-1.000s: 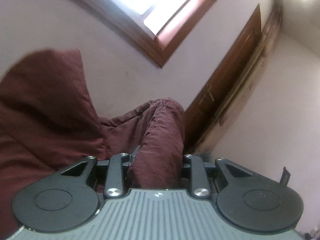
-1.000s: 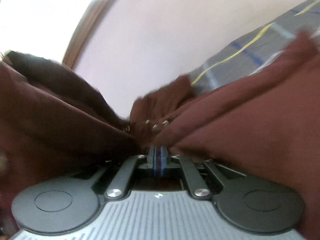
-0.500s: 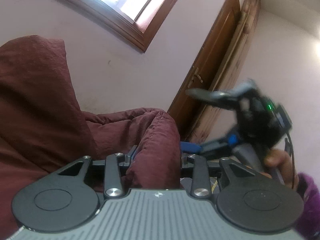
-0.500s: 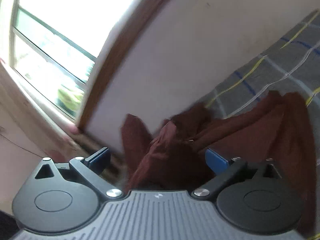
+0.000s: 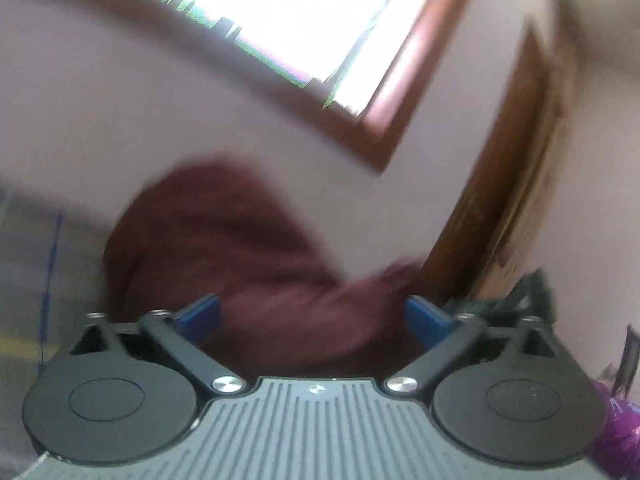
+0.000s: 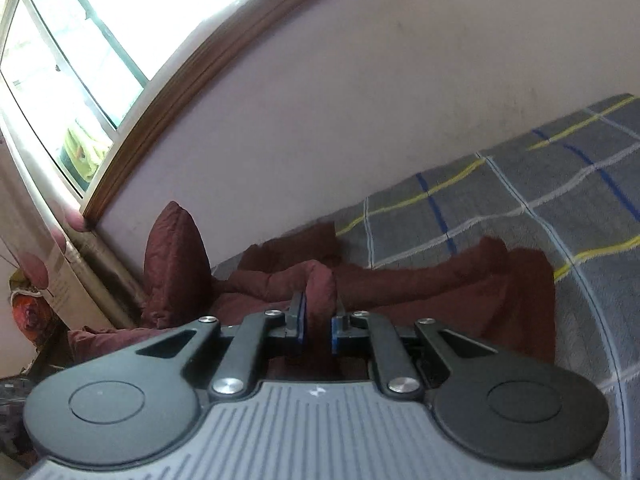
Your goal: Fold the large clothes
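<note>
Your right claw (image 6: 317, 320) is clamped on a fold of the maroon garment (image 6: 440, 288), which lies bunched on the checked bed cover (image 6: 560, 200) below the window (image 6: 80, 60). Your left claw (image 5: 312, 316) stands spread apart, blurred maroon cloth between its fingers.

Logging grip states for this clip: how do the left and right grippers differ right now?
The left gripper has its jaws spread wide, the maroon garment loose between them; the right gripper is clamped on a fold of it. The left wrist view is motion-blurred; the right is sharp. Both have blue pads.
</note>
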The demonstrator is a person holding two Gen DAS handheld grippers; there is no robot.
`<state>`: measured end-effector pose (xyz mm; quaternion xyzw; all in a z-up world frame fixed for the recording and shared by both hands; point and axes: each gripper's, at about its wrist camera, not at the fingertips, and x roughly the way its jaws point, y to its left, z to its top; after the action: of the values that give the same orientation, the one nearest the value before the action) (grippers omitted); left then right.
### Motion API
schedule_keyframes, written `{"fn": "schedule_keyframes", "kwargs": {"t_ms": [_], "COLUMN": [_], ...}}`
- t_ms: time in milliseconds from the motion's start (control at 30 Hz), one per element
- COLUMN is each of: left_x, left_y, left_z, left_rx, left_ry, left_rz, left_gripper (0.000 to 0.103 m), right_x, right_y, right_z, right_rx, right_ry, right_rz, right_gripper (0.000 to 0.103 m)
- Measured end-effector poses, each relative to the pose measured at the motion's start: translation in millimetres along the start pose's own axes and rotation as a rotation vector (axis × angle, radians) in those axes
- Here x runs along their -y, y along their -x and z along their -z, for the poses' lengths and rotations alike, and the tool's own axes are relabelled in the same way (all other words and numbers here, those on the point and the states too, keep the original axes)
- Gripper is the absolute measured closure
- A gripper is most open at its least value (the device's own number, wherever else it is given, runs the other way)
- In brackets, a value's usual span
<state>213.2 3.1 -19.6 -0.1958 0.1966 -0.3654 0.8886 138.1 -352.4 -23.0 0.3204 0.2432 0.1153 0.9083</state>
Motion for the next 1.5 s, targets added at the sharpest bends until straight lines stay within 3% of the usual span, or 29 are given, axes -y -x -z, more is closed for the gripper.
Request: {"fn": "schedule_keyframes", "kwargs": {"t_ms": [67, 167, 233, 300, 367, 400, 433, 467, 500, 667, 700, 733, 767, 833, 900, 967, 1033, 1067, 1167, 1267, 1367, 1500], "left_x": [-12, 3, 29, 60, 71, 70, 68, 66, 66, 65, 66, 67, 72, 73, 69, 62, 52, 49, 49, 73, 91, 102], "left_y": [-8, -18, -30, -39, -49, -54, -58, -60, -62, -65, -65, -66, -67, -58, -37, -8, 12, 14, 2, -11, -31, -45], "left_z": [11, 26, 35, 47, 56, 58, 61, 61, 62, 64, 65, 67, 67, 65, 60, 54, 52, 51, 46, 49, 60, 78], "left_rx": [-0.013, -0.007, -0.043, -0.052, -0.062, -0.067, -0.072, -0.071, -0.069, -0.056, -0.054, -0.052, -0.046, -0.028, 0.011, 0.093, 0.170, 0.169, 0.105, 0.082, 0.009, -0.045], "left_ry": [0.090, 0.105, 0.021, -0.131, -0.170, -0.161, -0.146, -0.138, -0.137, -0.137, -0.142, -0.153, -0.168, -0.179, -0.142, -0.119, -0.085, -0.073, -0.069, -0.168, -0.249, -0.309], "left_rz": [0.036, 0.118, 0.161, 0.157, 0.175, 0.178, 0.184, 0.185, 0.184, 0.176, 0.173, 0.167, 0.158, 0.128, 0.126, 0.071, 0.024, 0.014, 0.026, 0.061, 0.100, 0.139], "left_gripper": [0.018, 0.018, 0.017, 0.008, 0.004, 0.004, 0.004, 0.004, 0.004, 0.004, 0.004, 0.004, 0.003, 0.003, 0.002, 0.000, 0.000, 0.000, 0.002, 0.002, 0.002, 0.002], "right_x": [-2, 4, 11, 0, -22, -34, -47, -62, -76, -125, -132, -138, -147, -173, -187, -190, -184, -175, -151, -125, -87, -32], "right_y": [-4, -8, -7, 1, 16, 20, 22, 17, 6, -86, -105, -124, -140, -147, -129, -94, -63, -49, -10, 30, 63, 85], "right_z": [-2, -8, -16, -31, -52, -64, -74, -84, -91, -97, -92, -85, -77, -60, -60, -65, -64, -63, -48, -24, 2, 41], "right_rx": [0.006, -0.010, -0.014, 0.004, 0.040, 0.051, 0.054, 0.030, -0.011, -0.195, -0.234, -0.272, -0.309, -0.290, -0.252, -0.192, -0.140, -0.118, -0.072, -0.012, 0.039, 0.043], "right_ry": [0.020, 0.063, 0.049, 0.128, 0.214, 0.240, 0.261, 0.287, 0.309, 0.345, 0.346, 0.357, 0.385, 0.520, 0.552, 0.559, 0.569, 0.541, 0.466, 0.376, 0.255, 0.078], "right_rz": [-0.006, 0.011, 0.017, 0.085, 0.107, 0.092, 0.080, 0.057, 0.030, 0.052, 0.045, 0.032, 0.031, 0.060, 0.030, 0.001, 0.011, 0.025, 0.034, 0.037, 0.054, 0.072], "right_gripper": [0.092, 0.091, 0.087, 0.085, 0.081, 0.061, 0.025, 0.009, 0.000, 0.001, 0.010, 0.062, 0.079, 0.088, 0.091, 0.092, 0.093, 0.093, 0.094, 0.094, 0.094, 0.094]}}
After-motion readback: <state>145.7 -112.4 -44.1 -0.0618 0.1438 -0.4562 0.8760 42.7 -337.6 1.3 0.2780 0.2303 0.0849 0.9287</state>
